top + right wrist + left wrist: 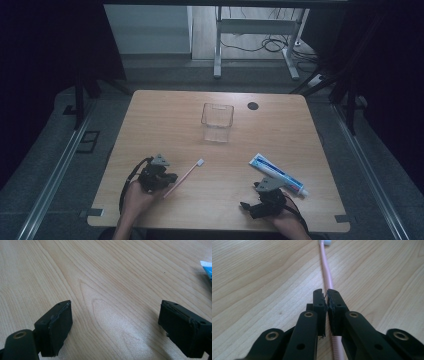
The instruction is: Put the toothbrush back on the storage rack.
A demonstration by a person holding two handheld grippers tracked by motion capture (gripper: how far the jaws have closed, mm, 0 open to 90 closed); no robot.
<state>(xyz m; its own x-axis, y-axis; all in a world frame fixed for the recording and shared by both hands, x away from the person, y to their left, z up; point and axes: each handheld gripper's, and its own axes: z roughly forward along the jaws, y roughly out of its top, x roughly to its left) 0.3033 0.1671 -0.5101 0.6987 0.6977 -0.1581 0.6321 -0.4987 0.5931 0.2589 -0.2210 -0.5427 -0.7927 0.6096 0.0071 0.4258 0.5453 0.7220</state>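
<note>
A pink toothbrush (186,175) with a white head lies slantwise on the wooden table (165,125), front left. My left gripper (171,178) is shut on its handle near the tail end. In the left gripper view the handle (326,265) runs away from the closed jaws of the left gripper (327,296) toward the head at the top. A blue and white toothpaste tube (277,174) lies at the front right. Just in front of it my right gripper (247,207) stands open over bare wood, its jaws wide apart in the right gripper view (115,315), with a corner of the tube (207,268) at the right edge.
A clear plastic cup (217,122) stands upright at the middle of the table, toward the back. A small black disc (253,105) sits near the far edge. Beyond the table stand a desk frame and loose cables on the floor.
</note>
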